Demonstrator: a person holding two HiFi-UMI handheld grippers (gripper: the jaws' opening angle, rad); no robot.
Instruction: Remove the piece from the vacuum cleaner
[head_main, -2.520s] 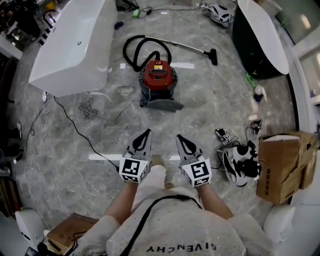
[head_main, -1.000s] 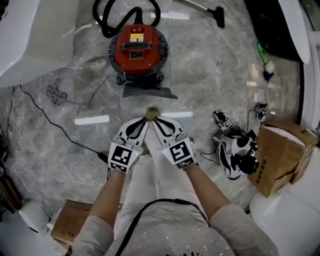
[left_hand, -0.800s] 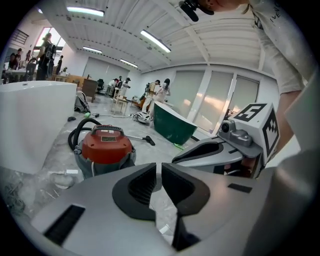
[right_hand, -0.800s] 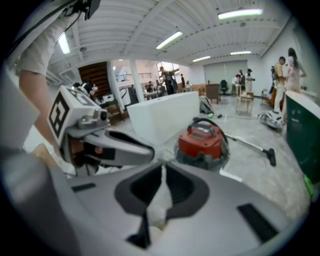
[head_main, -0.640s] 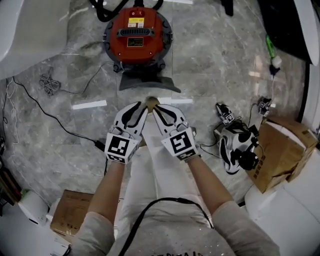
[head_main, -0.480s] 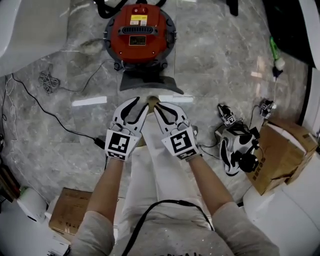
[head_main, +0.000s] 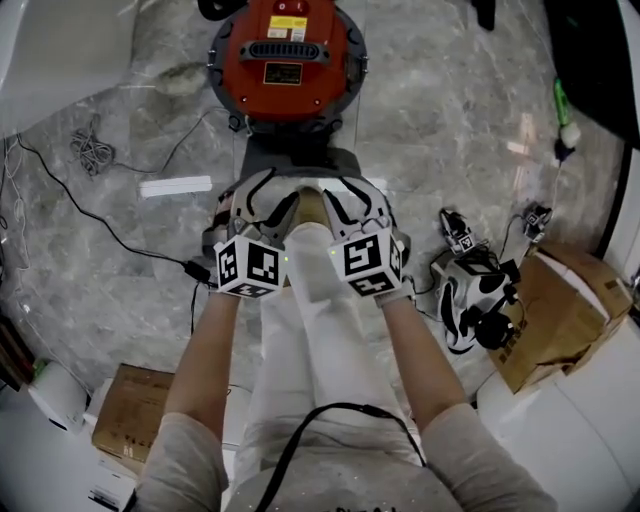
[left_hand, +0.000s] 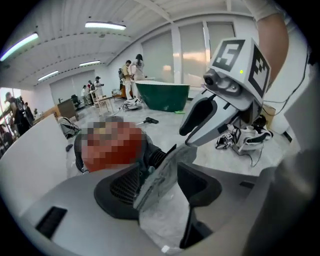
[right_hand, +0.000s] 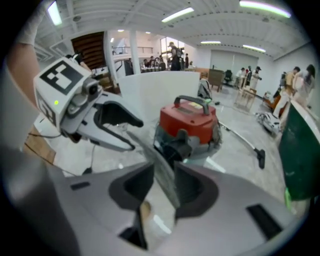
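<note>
Grey and flat, the piece (head_main: 296, 162) lies at the top centre of the head view, just below the red vacuum cleaner (head_main: 285, 55) and against its base. My left gripper (head_main: 266, 196) and right gripper (head_main: 352, 196) reach up to its lower edge from either side. Both sets of fingers (left_hand: 200, 182) have just been opening and now stand apart. In each gripper view the piece (right_hand: 163, 172) stands edge-on between them, with nothing clamped on it.

My white trouser leg (head_main: 312, 300) runs up between the two grippers and covers the piece's near edge. A black cable (head_main: 110, 232) trails over the marble floor (head_main: 440, 140) at the left. At the right, black-and-white gear (head_main: 476, 300) with loose wires sits beside a cardboard box (head_main: 560, 320). A white tub (head_main: 50, 55) fills the upper left corner.

The vacuum cleaner's top and hose are cut off by the upper edge. Its red body cannot be made out in the left gripper view. I cannot tell how the piece joins the base.
</note>
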